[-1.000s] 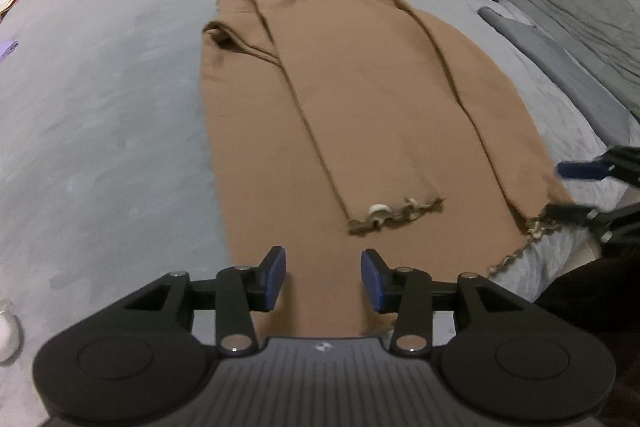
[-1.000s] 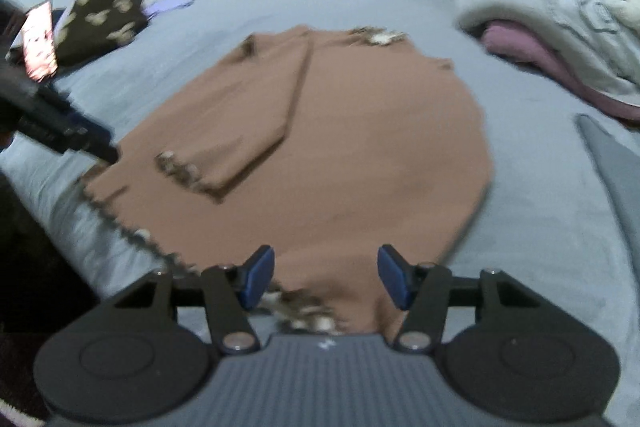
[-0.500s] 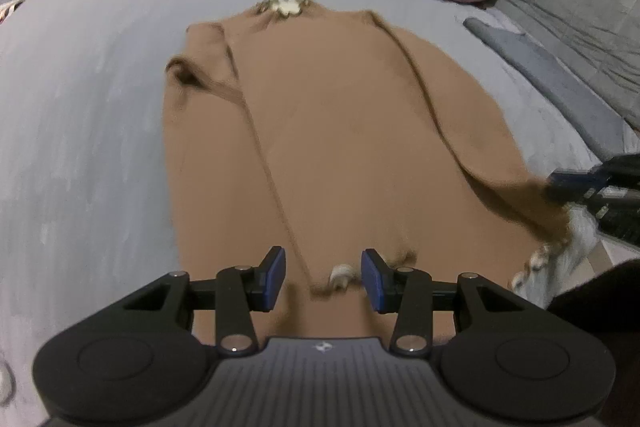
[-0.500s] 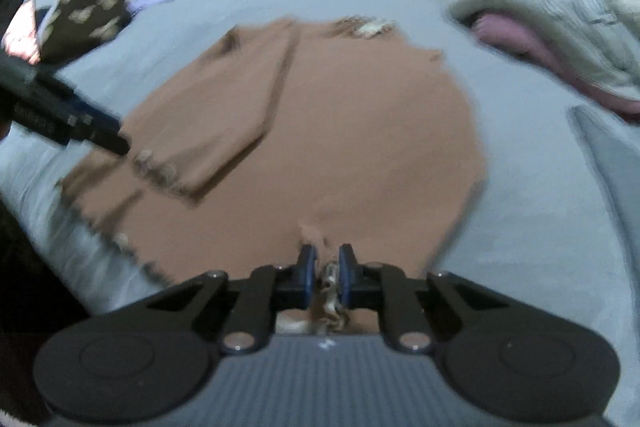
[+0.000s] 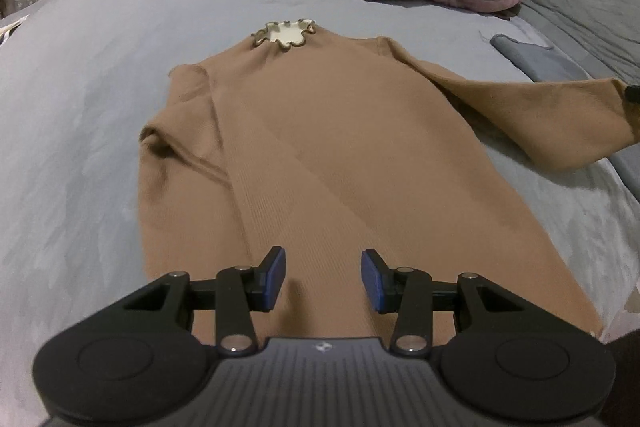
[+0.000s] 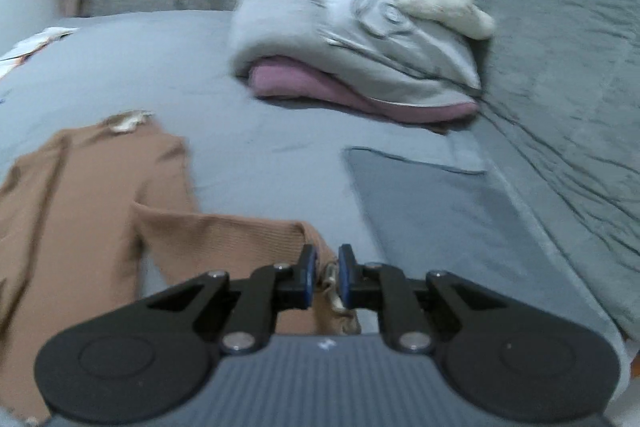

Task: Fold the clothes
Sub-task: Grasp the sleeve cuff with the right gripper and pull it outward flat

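A: Left wrist view: we're hovering the left gripper [image 5: 322,277] over the hem end of the sweater [image 5: 340,163], fingers parted, nothing between them. Sweater is lying flat on the bed [image 5: 80,107], long axis running from us up to the collar [image 5: 286,33].

B: Right wrist view: we're clamping the right gripper [image 6: 325,277] on the cuff [image 6: 330,281], pads pinching the frilled edge. The sleeve [image 6: 224,231] is stretching from the shoulder out to the right, off the body.

A: So we're holding that sleeve across the long axis, pointing away from the torso.

B: Yes. We're judging the next move as carrying the cuff back left, over the body. Right hand owns it; left is nearer the hem and free.

A: Other sleeve [image 5: 208,163] is lying folded down the left side already.

B: Blur in the right view, so we can't tell how much cuff is inside the pads.
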